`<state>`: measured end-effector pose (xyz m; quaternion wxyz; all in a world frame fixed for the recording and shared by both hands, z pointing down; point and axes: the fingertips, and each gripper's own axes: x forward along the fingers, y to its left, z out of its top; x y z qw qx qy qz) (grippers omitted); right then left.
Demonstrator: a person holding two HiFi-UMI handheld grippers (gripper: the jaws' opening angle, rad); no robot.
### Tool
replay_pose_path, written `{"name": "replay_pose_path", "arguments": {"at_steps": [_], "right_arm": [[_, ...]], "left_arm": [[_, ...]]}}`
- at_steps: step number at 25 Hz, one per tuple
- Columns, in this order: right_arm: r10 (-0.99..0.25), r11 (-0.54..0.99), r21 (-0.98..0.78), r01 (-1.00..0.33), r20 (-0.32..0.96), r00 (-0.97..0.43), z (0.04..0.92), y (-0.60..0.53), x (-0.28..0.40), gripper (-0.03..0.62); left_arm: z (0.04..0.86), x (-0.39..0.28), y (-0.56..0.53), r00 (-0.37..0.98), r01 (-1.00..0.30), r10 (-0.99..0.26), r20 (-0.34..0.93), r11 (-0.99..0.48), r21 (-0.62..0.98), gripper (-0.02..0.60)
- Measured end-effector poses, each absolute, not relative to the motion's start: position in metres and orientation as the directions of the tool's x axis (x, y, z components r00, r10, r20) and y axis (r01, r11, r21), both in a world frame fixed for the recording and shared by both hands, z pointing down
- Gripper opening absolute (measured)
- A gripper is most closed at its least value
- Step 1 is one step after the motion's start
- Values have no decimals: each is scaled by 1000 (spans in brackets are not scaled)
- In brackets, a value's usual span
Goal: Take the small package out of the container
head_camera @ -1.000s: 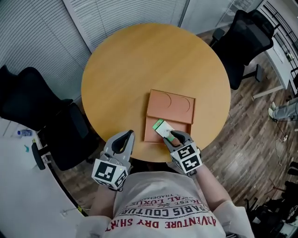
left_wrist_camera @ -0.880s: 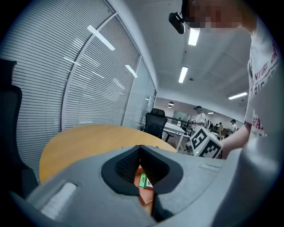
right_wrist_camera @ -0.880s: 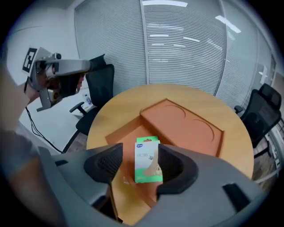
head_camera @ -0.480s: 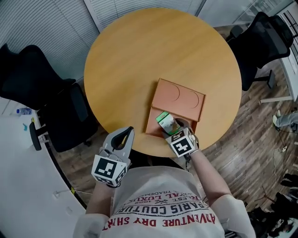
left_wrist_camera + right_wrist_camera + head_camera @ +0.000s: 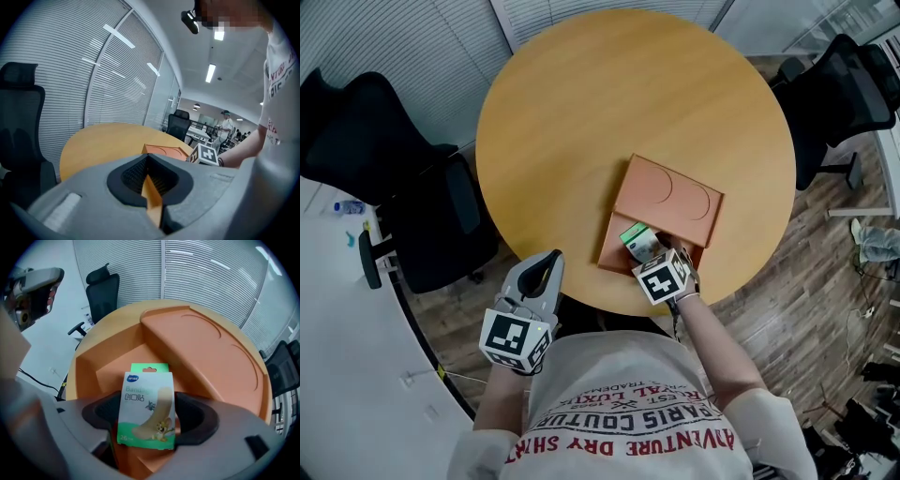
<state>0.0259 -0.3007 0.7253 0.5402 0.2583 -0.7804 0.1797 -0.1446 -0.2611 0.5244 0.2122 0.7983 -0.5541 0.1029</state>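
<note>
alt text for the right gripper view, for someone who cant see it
A green and white bandage package stands between the opening jaws of the right gripper, with the open compartment of an orange container behind it. Further back are a black office chair and window blinds.

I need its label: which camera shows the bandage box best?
The right gripper view: the bandage box stands close, front facing the camera. The head view shows it small; the left gripper view misses it.
</note>
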Motion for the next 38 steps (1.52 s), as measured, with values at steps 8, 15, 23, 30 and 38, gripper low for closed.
{"name": "replay_pose_path", "arguments": {"at_steps": [8, 15, 23, 30, 38], "right_arm": [[-217, 815, -7, -579, 923, -317, 725, -300, 26, 360], [-178, 832, -25, -554, 934, -309, 719, -294, 31, 354], [-171, 894, 13, -448, 933, -315, 692, -286, 29, 354], [-234, 883, 40, -467, 901, -366, 649, -290, 32, 354], [-425, 807, 122, -578, 800, -424, 583, -317, 44, 356]], "left_arm": [[527, -145, -263, 364, -928, -841, 401, -294, 227, 12], [521, -127, -262, 408, -912, -825, 391, -344, 225, 12], [509, -129, -266, 405, -914, -833, 376, -356, 196, 12], [490, -127, -275, 406, -913, -848, 340, -365, 182, 12], [472, -109, -292, 448, -894, -837, 314, -422, 151, 12]]}}
